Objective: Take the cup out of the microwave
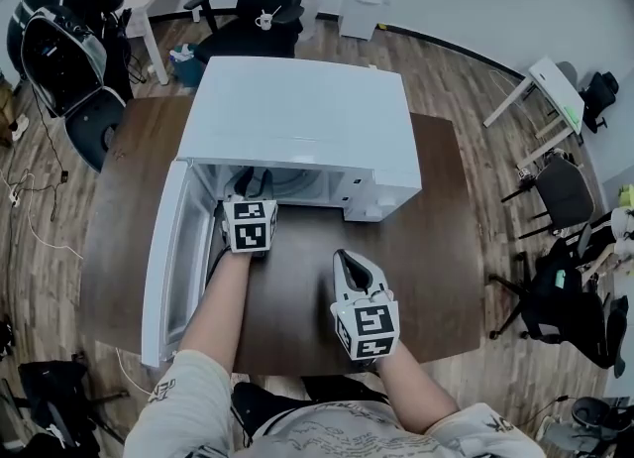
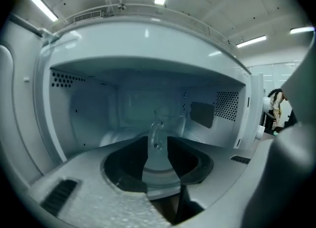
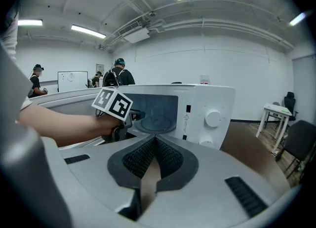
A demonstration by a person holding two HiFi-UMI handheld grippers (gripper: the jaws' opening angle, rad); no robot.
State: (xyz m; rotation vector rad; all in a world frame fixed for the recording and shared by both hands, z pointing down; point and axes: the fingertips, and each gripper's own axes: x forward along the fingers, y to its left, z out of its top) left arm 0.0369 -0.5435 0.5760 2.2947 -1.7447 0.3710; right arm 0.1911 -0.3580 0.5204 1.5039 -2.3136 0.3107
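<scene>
Status: early, with the reach in progress and the grasp not yet made.

White glossy microwave door (image 1: 168, 268) is swung fully open to the left. The left gripper (image 1: 254, 186) is at the mouth of the cavity with its jaws spread apart. The clear glass cup with a loop handle (image 2: 168, 123) stands upright on the cavity floor, its handle turned toward the gripper and lined up with the gap between the jaw tips. No closure on it; I cannot tell whether either tip touches the glass.

The boxy white microwave (image 1: 297, 114) has smooth pale cavity walls with a perforated vent patch (image 2: 227, 104) on the right side. It sits on a dark brown table with a smooth matte top (image 1: 436, 248).

The right gripper (image 1: 349, 260) hangs over bare table in front of the oven, well apart from the cup. Its jaws are closed tip to tip and hold nothing – the dark pads (image 3: 138, 158) show a fine ribbed texture.

Done: door open, approach aligned. Left: close on the handle or body, lift, draw out. Judgement: glass is slick, so the grip needs care.
</scene>
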